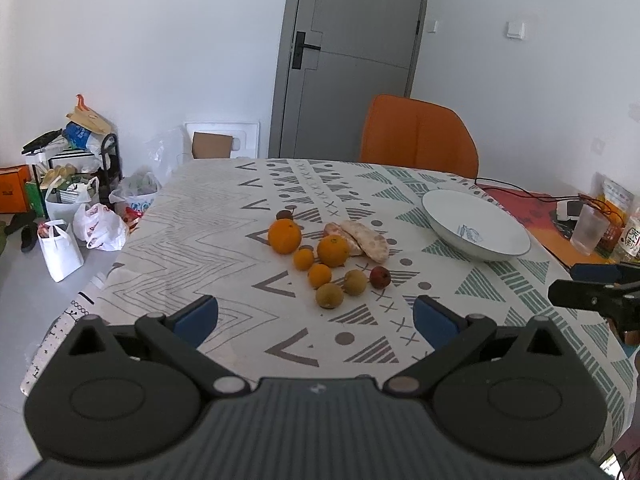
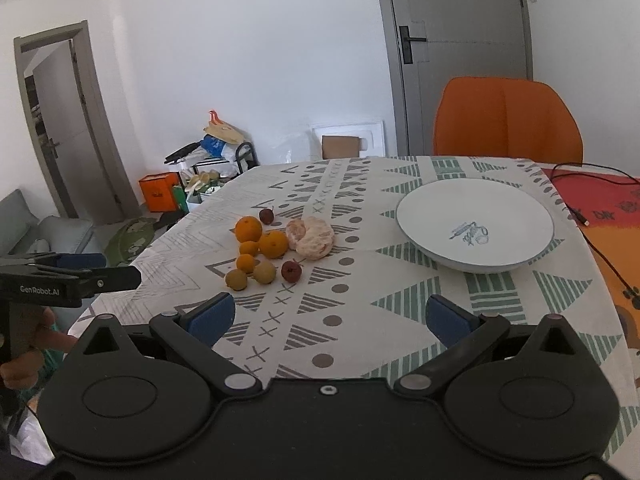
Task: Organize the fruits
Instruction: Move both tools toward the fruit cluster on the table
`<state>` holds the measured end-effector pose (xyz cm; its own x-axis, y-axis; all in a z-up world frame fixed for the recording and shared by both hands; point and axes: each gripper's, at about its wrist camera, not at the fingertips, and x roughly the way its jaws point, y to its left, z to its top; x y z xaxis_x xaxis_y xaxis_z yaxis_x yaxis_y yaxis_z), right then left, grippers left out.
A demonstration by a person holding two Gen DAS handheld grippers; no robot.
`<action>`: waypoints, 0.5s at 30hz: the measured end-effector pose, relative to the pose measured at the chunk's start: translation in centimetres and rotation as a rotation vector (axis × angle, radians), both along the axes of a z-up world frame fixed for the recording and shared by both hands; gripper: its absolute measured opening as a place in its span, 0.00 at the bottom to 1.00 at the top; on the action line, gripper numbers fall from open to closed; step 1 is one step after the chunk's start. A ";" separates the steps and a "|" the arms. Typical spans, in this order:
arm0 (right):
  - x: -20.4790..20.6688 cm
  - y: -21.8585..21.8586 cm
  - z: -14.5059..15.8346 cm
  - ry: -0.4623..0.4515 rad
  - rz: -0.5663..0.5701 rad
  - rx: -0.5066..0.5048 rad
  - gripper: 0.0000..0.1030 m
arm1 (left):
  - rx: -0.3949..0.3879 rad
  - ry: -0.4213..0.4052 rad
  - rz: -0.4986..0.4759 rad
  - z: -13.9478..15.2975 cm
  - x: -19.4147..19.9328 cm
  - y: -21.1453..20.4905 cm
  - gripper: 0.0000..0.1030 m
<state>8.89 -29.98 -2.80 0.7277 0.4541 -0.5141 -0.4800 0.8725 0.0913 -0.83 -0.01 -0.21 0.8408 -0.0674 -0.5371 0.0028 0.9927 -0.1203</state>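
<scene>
Both views are bright with soft, even daylight. The fruits [image 2: 272, 250] cast only weak, short shadows on the tablecloth [image 2: 360, 320]. No strong glare shows. The fisheye lens bends the door [image 1: 352, 56] and darkens the corners. Focus is slightly soft everywhere.

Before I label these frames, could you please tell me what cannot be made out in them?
- Blue print inside the white shallow bowl: too small to read in either view.
- Small dark red fruit: partly hidden behind the large orange, left wrist view.
- Right gripper: cut off by the left wrist view's edge.
- Labels on the packets behind the clear plastic cup: blurred.
</scene>
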 end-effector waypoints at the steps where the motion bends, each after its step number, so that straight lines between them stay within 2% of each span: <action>1: 0.0 0.1 0.0 -0.003 0.000 0.001 1.00 | -0.003 0.002 0.002 0.0 0.1 0.0 1.00; 10: 1.2 0.9 -0.4 -0.004 -0.015 0.003 0.99 | -0.023 0.001 -0.004 -0.7 1.0 -0.1 0.98; 12: 1.6 1.1 -0.7 -0.003 -0.022 0.006 0.93 | -0.030 0.005 0.001 -0.9 1.4 -0.1 0.98; 15: 2.1 1.3 -1.2 0.011 -0.005 0.022 0.92 | -0.020 -0.004 0.004 -1.3 1.9 -0.2 0.96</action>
<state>11.02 -28.71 -3.96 0.7243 0.4616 -0.5121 -0.4745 0.8726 0.1154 1.11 -0.19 -1.54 0.8434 -0.0752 -0.5320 -0.0003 0.9901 -0.1403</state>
